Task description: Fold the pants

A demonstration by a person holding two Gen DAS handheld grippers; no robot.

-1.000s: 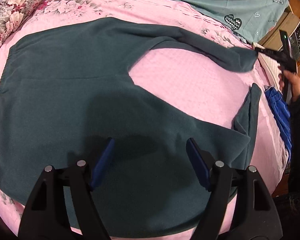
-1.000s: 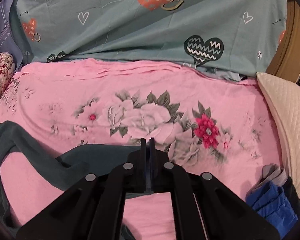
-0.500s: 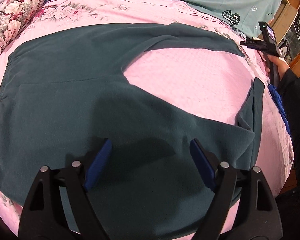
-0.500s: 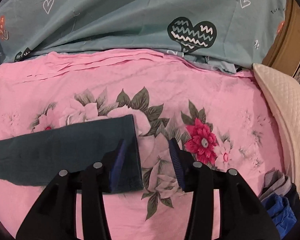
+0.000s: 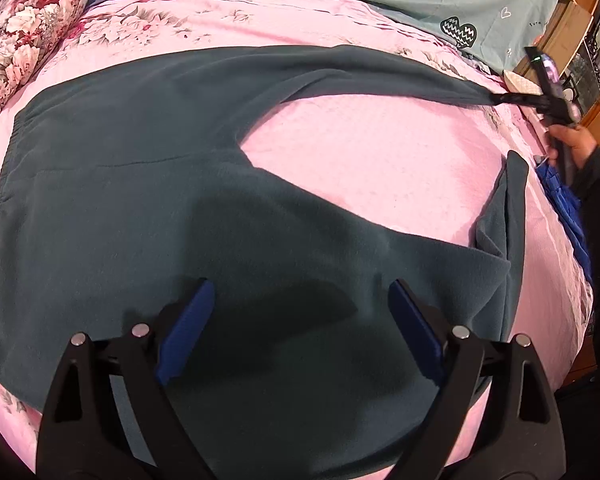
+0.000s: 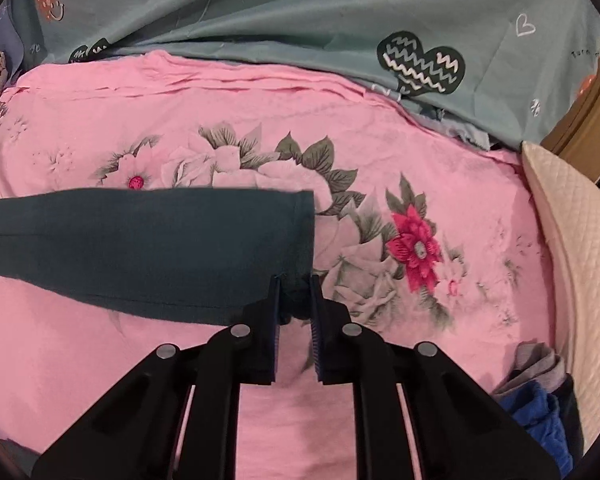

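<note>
Bed (image 5: 372, 152): covered by a pink floral bedsheet (image 6: 380, 300); carries everything below.
Teal heart-print sheet (image 6: 300, 12): bunched along the far edge of the bed, beyond the pink bedsheet.
Pants (image 5: 148, 184): dark teal fleece, spread flat on the pink bedsheet, waistband at the left of the left wrist view, two legs running to the right and parted by a wedge of bare sheet.
Far leg (image 6: 140, 248): stretched out straight, its hem end at the right gripper.
Near leg (image 5: 340, 280): lies directly ahead of the left gripper; its hem end (image 5: 504, 216) is folded back and stands up near the right edge of the bed.
Floral pillow (image 5: 24, 44): at the far left corner of the bed, clear of the pants.
Cream quilted cushion (image 6: 572, 248): at the right edge of the bed.
Blue garment (image 6: 540, 416): crumpled at the bed's right edge, below the cushion, apart from the pants.
Left gripper (image 5: 300, 304): above the near leg; jaws spread wide and opening; fleece lies under the gap, no pad touching it.
Right gripper (image 6: 294, 292): at the near corner of the far leg's hem; jaws closing to a narrow gap, the hem corner bunched between them.
Right hand (image 5: 572, 144): grips the right gripper's handle beyond the bed's right edge.
</note>
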